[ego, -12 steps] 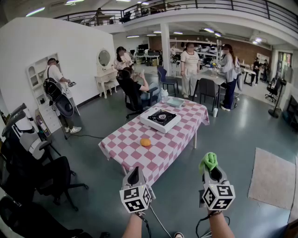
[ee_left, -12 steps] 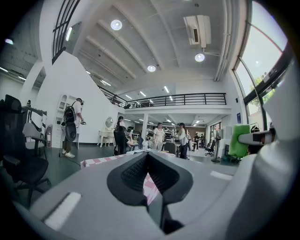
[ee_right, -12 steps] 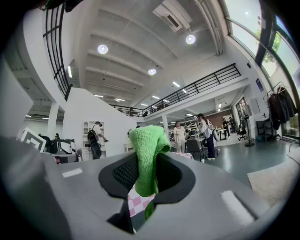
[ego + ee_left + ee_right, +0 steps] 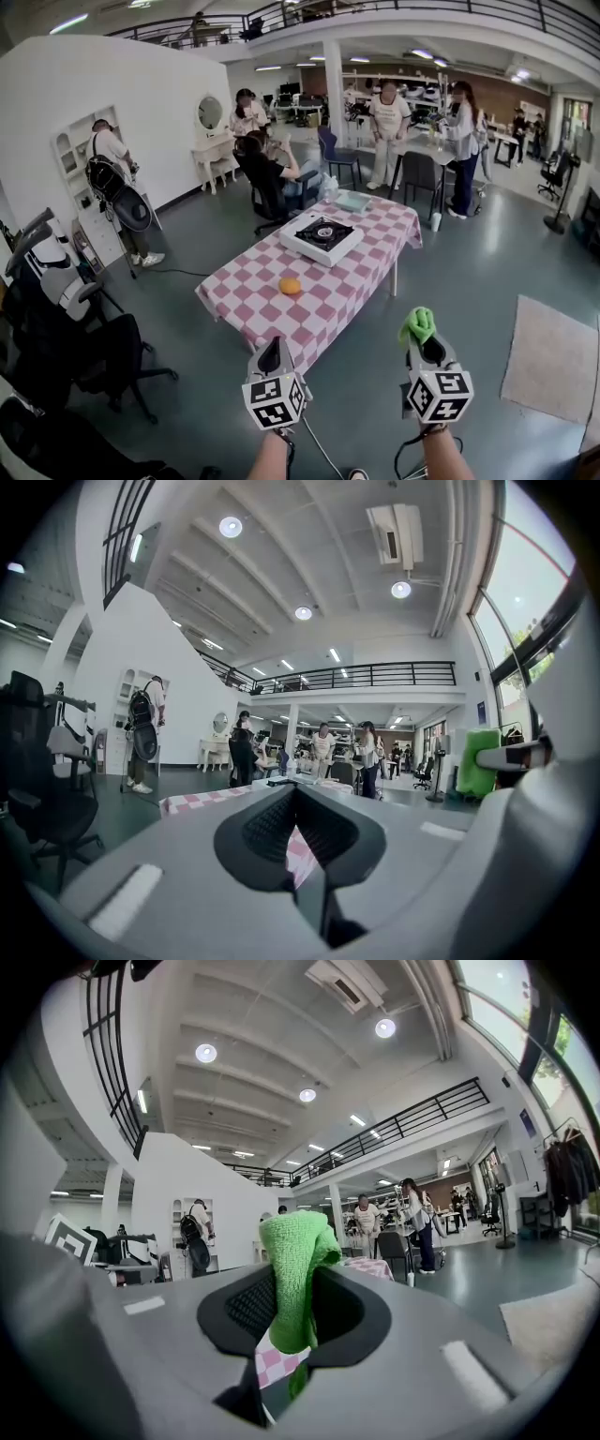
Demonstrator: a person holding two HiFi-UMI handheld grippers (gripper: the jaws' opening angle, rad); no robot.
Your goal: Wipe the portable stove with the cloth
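Observation:
The portable stove (image 4: 322,236), white with a black burner top, sits at the far half of a pink-and-white checkered table (image 4: 319,314), well ahead of both grippers. My right gripper (image 4: 421,339) is held low at the right, shut on a green cloth (image 4: 418,323) that sticks up from its tips. In the right gripper view the cloth (image 4: 292,1265) hangs between the jaws of the right gripper (image 4: 291,1290). My left gripper (image 4: 274,356) is at the lower left, shut with nothing in it. The left gripper (image 4: 296,791) points toward the table.
An orange object (image 4: 291,285) lies mid-table and a pale blue tray (image 4: 353,201) lies beyond the stove. Black office chairs (image 4: 112,361) crowd the left. Several people stand or sit behind the table. A rug (image 4: 548,361) covers the floor at the right.
Both grippers keep the same pose and the cloth stays gripped. The people in the background have shifted slightly.

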